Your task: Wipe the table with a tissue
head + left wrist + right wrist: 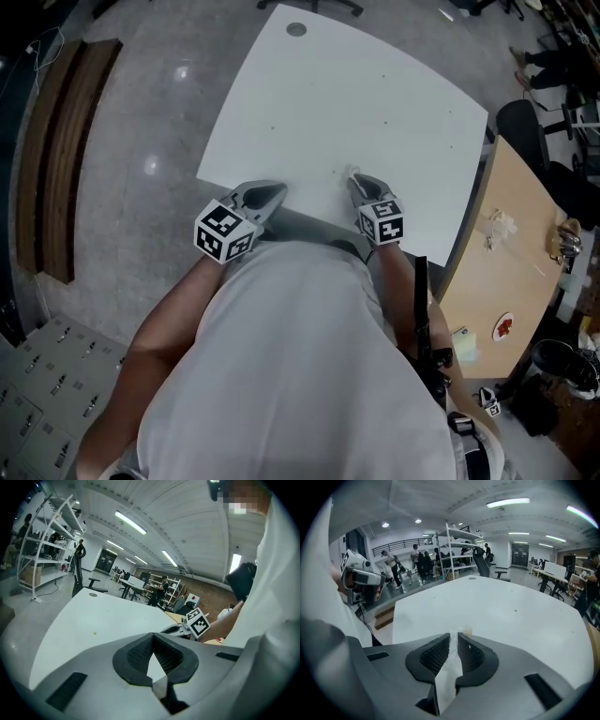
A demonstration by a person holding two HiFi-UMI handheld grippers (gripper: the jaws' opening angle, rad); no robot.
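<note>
Right claw (453,639) pinching tissue (446,684), lower centre; left claw (152,637) sitting shut, empty.
Wiping seemingly beginning; next move needing tissue pressed onto table (356,103).

white tissue (449,674) pinched over white table (501,606)

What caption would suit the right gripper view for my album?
Right gripper shut on a white tissue, with the white table stretching ahead.

White table (375,112); white tissue (446,677); grey right claw (453,638), black pads (435,656); black-white patterned marker cube (382,223).
</note>
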